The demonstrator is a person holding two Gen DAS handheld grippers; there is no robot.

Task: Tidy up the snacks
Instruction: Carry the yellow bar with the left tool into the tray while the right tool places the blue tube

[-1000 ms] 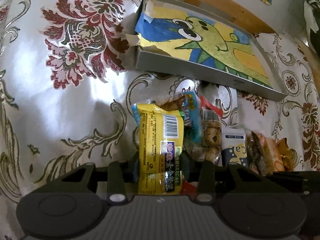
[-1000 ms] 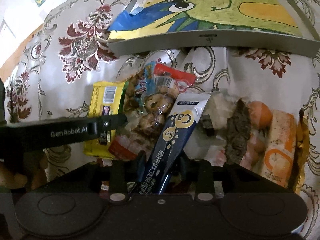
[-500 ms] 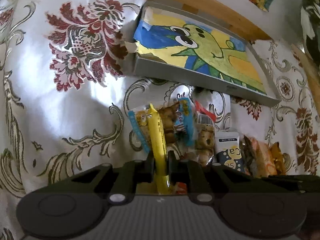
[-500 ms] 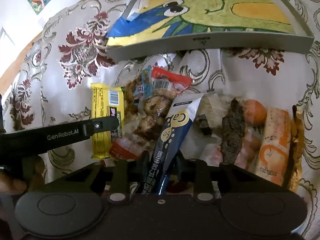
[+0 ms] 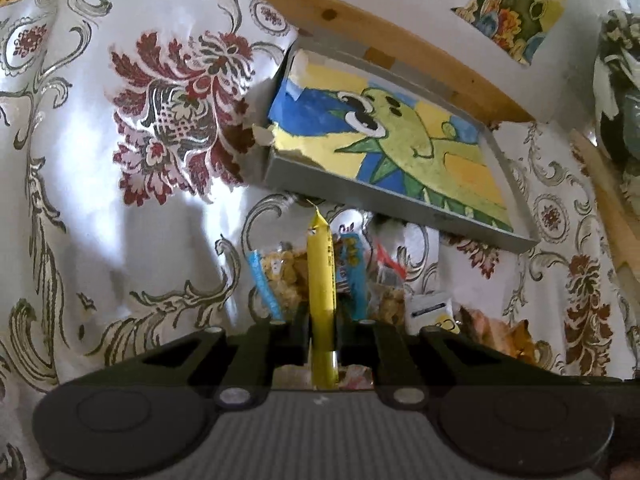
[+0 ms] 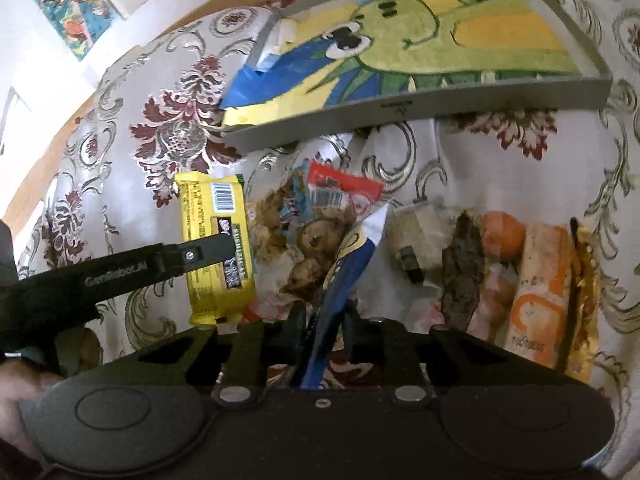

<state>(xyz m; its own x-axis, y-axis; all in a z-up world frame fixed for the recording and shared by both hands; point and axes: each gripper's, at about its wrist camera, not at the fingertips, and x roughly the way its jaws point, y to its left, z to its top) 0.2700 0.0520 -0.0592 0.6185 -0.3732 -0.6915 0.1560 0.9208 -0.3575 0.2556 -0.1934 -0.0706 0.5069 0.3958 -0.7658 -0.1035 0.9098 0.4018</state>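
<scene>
My left gripper (image 5: pixel 322 330) is shut on the yellow snack packet (image 5: pixel 320 276), held edge-on above the snack pile; the same yellow snack packet (image 6: pixel 218 240) shows flat in the right wrist view with the left gripper's finger (image 6: pixel 208 254) across it. My right gripper (image 6: pixel 324 322) is shut on the dark blue and white sachet (image 6: pixel 344 276), lifted and turned on edge. A grey tray (image 5: pixel 384 200) lined with a green cartoon drawing lies just beyond the pile, and the grey tray (image 6: pixel 400 114) also fills the top of the right wrist view.
Loose snacks lie on the floral tablecloth (image 5: pixel 120 220): cookie bags (image 6: pixel 316 240), a red packet (image 6: pixel 344 192), an orange-white bar (image 6: pixel 540 296), a brown bar (image 6: pixel 462 268), a gold wrapper (image 6: pixel 584 280). A wooden edge (image 5: pixel 360 20) and a wall stand behind the tray.
The left gripper closed on the yellow packet and raised it, turning it edge-on. The right gripper lifted with the blue sachet, which twisted onto its edge. Both views pulled back from the pile.
</scene>
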